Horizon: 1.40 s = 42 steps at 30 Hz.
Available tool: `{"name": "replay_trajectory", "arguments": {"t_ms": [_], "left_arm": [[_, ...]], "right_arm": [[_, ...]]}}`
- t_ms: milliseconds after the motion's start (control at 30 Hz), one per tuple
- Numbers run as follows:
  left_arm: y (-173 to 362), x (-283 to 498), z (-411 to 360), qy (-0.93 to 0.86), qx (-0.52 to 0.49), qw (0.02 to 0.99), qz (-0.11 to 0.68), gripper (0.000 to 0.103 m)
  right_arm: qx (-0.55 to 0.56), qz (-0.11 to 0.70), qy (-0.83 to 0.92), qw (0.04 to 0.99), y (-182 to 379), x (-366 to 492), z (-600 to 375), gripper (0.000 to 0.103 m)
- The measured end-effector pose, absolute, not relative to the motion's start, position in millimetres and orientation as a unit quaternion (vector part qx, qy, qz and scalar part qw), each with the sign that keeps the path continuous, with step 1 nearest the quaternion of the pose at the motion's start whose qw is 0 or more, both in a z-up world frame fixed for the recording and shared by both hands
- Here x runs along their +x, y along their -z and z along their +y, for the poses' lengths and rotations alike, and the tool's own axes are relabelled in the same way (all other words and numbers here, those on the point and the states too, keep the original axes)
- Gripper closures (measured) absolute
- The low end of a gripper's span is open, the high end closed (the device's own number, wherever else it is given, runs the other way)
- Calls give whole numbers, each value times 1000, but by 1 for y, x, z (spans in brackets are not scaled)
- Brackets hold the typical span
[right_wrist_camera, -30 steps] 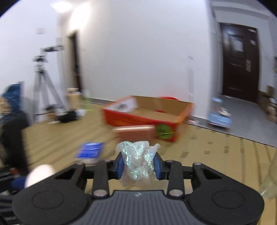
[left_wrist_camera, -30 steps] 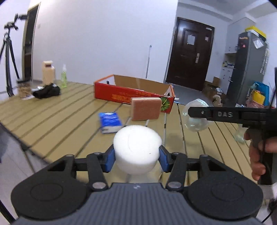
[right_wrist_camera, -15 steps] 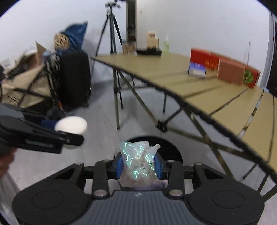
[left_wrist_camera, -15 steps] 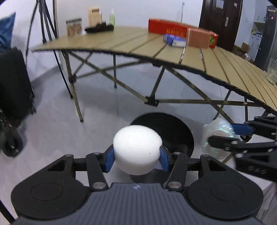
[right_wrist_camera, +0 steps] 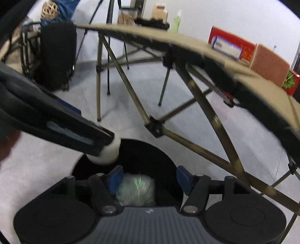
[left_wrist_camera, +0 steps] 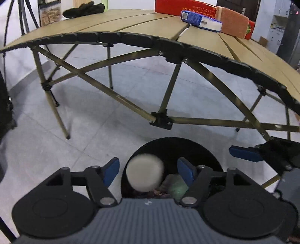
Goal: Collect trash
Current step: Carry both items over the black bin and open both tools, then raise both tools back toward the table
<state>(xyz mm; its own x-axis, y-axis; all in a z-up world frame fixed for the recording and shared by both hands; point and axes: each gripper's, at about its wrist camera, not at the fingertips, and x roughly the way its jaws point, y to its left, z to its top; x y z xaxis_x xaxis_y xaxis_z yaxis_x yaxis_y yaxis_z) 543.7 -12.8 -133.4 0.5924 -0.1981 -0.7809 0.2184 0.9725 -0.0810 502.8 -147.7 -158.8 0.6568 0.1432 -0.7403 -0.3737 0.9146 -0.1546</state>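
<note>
below both tools, black bin (left_wrist_camera: 189,148): left tool (left_wrist_camera: 148,171) and right tool (right_wrist_camera: 148,178) spread, jaws just opening, white foam puck (left_wrist_camera: 144,173) and plastic wrap (right_wrist_camera: 136,189) dropping free. next: back to surface (left_wrist_camera: 206,37).

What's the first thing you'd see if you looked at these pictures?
A blurry white foam puck hangs between the open blue pads of the left gripper, right over the round black bin on the floor; the jaws have just been opening. The right gripper has just been opening too, with a shiny crumpled plastic wad loose between its pads above the same bin. Behind stands a folding table with a red box.
</note>
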Motion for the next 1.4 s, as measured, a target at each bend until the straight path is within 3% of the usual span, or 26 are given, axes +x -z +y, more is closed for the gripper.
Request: {"name": "replay_trajectory", "arguments": {"t_ms": [200,633,1100,1300,1400], "left_arm": [[147,552,-6,114,27,890,440,24],[146,545,0,101,33,888,447,22],[71,457,-8,113,49,926,356,15],[38,426,1,106,14,954,281,12],[14,432,-1,90,-3,972,216,9]], "right_arm": [[-145,422,-140,884,174,513,-154,32],[-166,421,-154,878,165,502,-144,31],[-121,350,-188,910,87,426,-155,29],[-6,291,-226,930,24,393,-191,29],[49,217,-205,953,-19,397,-213,27]]}}
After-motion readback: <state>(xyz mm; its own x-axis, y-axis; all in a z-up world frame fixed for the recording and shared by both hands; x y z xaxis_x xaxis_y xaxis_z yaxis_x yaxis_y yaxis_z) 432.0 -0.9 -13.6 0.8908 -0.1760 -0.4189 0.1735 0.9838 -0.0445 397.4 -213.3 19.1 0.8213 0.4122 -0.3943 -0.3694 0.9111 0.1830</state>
